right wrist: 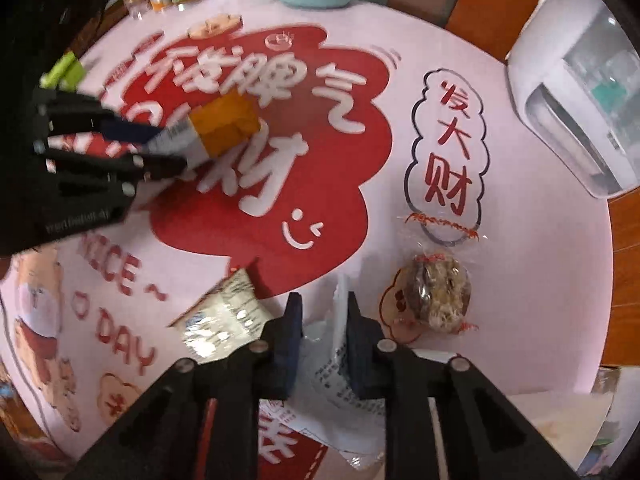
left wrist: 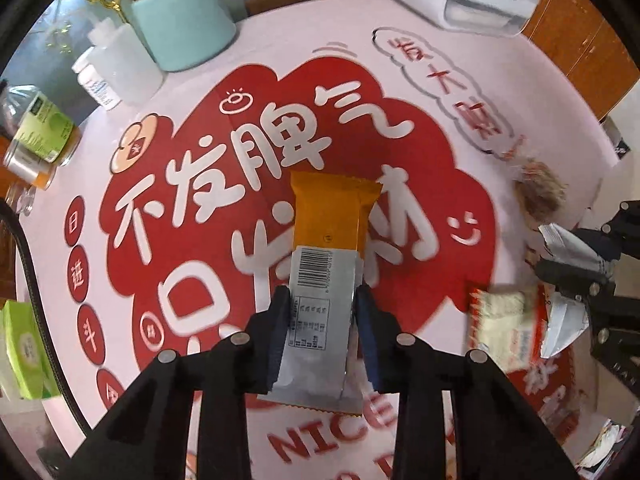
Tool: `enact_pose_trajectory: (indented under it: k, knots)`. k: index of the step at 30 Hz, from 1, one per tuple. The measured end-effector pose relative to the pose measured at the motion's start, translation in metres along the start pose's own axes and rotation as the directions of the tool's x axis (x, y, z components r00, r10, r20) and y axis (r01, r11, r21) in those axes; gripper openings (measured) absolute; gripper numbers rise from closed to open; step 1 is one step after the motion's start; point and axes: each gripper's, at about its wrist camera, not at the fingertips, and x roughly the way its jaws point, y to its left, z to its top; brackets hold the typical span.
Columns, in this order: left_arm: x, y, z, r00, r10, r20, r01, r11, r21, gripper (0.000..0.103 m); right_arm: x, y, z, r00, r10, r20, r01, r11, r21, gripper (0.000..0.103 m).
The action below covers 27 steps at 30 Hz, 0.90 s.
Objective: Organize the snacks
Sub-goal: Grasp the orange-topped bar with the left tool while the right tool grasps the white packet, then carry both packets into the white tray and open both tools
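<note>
We've got the left gripper [left wrist: 322, 312] clamped on the orange snack bar [left wrist: 326, 276] over the table mat [left wrist: 420, 80], right gripper [right wrist: 320, 336] pinching a white wrapper [right wrist: 340, 364] — thin slippery film, either could slide out mid-lift.

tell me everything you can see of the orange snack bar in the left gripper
The orange snack bar is a long flat packet in glossy foil-like wrap: the far half orange, the near half silver with a barcode and a printed table, both ends crimped in a zigzag. The left gripper is shut on its silver half, a dark pad pressing each long edge, the orange end jutting forward. It sits over the red-and-white printed tablecloth; whether it touches the cloth is unclear. The right wrist view shows it blurred.
</note>
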Motion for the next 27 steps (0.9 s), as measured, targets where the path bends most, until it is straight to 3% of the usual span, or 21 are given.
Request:
enact_pose_trajectory:
  k: [7, 13, 21, 27]
  knots:
    - [-0.075, -0.019, -0.032, 0.994, -0.043, 0.100, 0.041, 0.999, 0.021, 0.031, -0.077, -0.001, -0.020, 0.981, 0.095, 0.168, -0.115, 0.987, 0.111, 0.017]
    - [-0.147, -0.043, -0.077, 0.973, -0.104, 0.204, 0.093, 0.994, 0.062, 0.031, -0.141, 0.010, -0.054, 0.952, 0.081, 0.297, -0.134, 0.977, 0.165, 0.017]
    - [-0.208, -0.090, -0.129, 0.934, -0.216, 0.284, 0.179, 0.972, 0.151, 0.032, -0.214, 0.036, -0.135, 0.902, -0.054, 0.428, -0.068, 0.962, 0.265, 0.017]
    - [-0.231, -0.142, -0.145, 0.907, -0.286, 0.309, 0.214, 0.946, 0.245, 0.032, -0.236, 0.029, -0.192, 0.890, -0.141, 0.433, -0.044, 0.919, 0.392, 0.017]
